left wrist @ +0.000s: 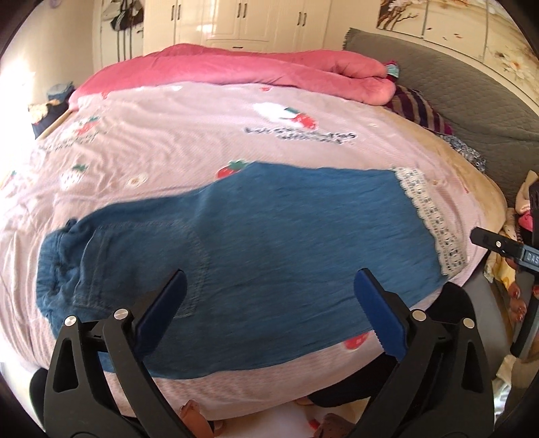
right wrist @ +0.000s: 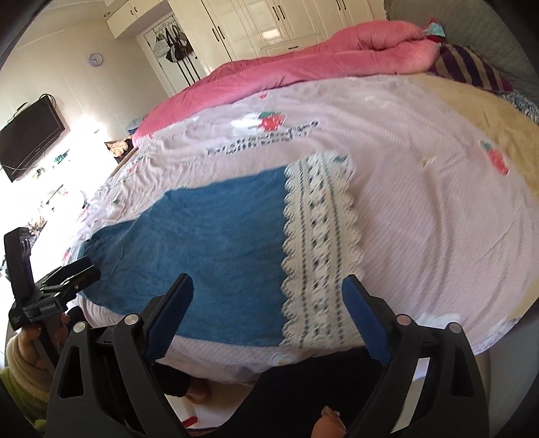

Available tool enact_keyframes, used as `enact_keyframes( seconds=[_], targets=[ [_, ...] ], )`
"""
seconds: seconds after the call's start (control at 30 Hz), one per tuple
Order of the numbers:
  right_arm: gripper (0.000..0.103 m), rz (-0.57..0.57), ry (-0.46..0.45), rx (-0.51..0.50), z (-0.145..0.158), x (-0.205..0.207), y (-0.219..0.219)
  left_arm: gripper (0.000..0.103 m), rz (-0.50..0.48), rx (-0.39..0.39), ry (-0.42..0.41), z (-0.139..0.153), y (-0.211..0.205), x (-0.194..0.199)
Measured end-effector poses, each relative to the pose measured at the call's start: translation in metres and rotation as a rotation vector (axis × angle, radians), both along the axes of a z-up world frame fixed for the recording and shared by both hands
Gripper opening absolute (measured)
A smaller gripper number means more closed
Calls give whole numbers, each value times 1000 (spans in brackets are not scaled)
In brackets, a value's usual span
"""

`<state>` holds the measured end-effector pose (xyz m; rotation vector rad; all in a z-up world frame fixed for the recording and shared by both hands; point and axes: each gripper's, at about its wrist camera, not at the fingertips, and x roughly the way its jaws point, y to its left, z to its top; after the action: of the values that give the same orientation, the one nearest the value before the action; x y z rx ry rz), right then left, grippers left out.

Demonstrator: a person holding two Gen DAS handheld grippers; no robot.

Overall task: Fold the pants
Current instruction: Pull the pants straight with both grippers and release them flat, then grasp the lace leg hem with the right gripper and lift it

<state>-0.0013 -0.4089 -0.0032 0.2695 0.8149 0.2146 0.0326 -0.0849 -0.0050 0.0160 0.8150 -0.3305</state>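
Blue denim pants (left wrist: pixel 256 236) lie flat on the bed, legs stacked, waistband bunched at the left (left wrist: pixel 57 269) and a white lace cuff (left wrist: pixel 434 222) at the right. My left gripper (left wrist: pixel 269 283) hovers open above the seat area, nothing between its blue pads. In the right wrist view the pants (right wrist: pixel 209 229) run leftward from the lace cuff (right wrist: pixel 320 256). My right gripper (right wrist: pixel 267 286) stands open above the leg near the cuff, holding nothing. Each gripper shows in the other's view: the right gripper (left wrist: pixel 488 241) at the right edge, the left gripper (right wrist: pixel 75 273) at the left edge.
The bed carries a pink strawberry-print sheet (left wrist: pixel 202 141), with a rolled pink quilt (left wrist: pixel 256 67) at the far side and a striped pillow (left wrist: pixel 417 107) by the grey headboard (left wrist: pixel 471 87). Wardrobes (right wrist: pixel 286 23) and a wall television (right wrist: pixel 30 138) stand beyond. The person's feet and clutter lie below the near edge.
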Motion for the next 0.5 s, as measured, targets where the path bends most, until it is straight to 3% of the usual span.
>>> enact_keyframes(
  seconds=[0.5],
  targets=[
    [93,-19,-40,-31,19,26,-33,93,-101,26,-29,14,-73,6]
  ],
)
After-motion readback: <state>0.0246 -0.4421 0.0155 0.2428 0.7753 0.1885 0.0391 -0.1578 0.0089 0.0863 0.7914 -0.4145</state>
